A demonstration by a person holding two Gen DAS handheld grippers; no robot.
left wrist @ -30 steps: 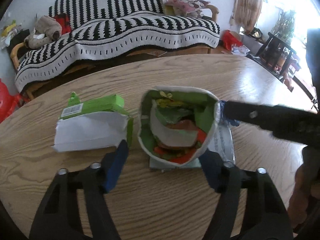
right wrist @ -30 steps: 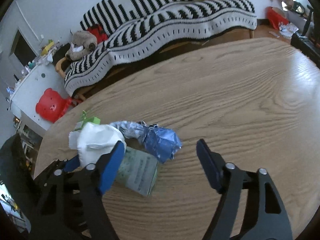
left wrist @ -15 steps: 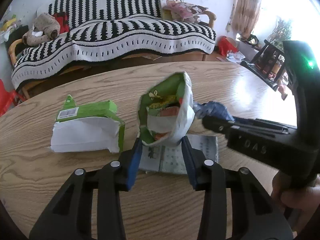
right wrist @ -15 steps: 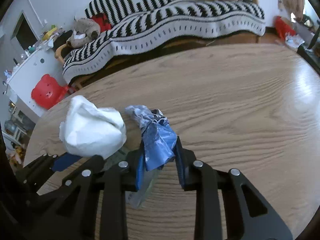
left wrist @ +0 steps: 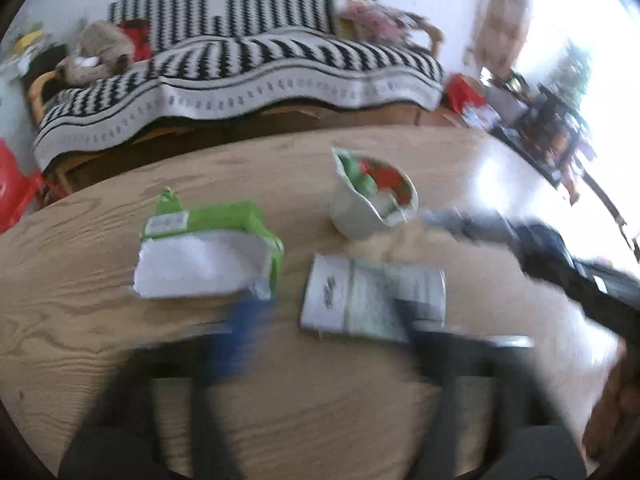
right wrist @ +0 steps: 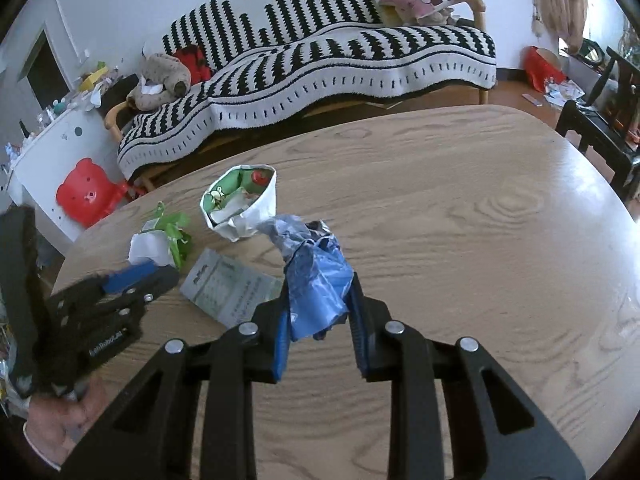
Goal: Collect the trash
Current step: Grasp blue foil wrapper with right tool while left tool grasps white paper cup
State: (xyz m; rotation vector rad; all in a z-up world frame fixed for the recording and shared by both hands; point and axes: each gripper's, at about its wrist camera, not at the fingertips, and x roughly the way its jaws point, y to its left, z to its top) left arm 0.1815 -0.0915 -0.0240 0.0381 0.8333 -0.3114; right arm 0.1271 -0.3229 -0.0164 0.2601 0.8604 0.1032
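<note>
Left wrist view, heavily blurred. The left tool (left wrist: 324, 320) fills the bottom of the frame, its jaws have just been opening and now stand wide apart with nothing pressed between them. Its blue left finger (left wrist: 244, 336) sits just below the green and white packet (left wrist: 208, 256), left of centre on the table (left wrist: 100, 360). A flat grey printed pouch (left wrist: 372, 300) lies at centre, between the fingers' tips. Above it, upper centre, stands a white bag (left wrist: 372, 196) with its mouth open, green and red wrappers inside. At right edge, a dark blurred shape, the right tool (left wrist: 472, 228), reaches in toward the bag.

Right wrist view, sharp. The right tool (right wrist: 320, 320), lower centre, is clamped on a crumpled blue wrapper (right wrist: 316, 280); the wrapper bulges up out of the jaws, its far end near the white bag (right wrist: 244, 208). The bag stands upper left of centre. The grey pouch (right wrist: 228, 292) lies flat left of the tool; the green and white packet (right wrist: 160, 244) is further left. The left tool (right wrist: 132, 280) shows at left edge, held by a hand (right wrist: 60, 420) at lower left. A striped sofa (right wrist: 320, 60) crosses the top.
</note>
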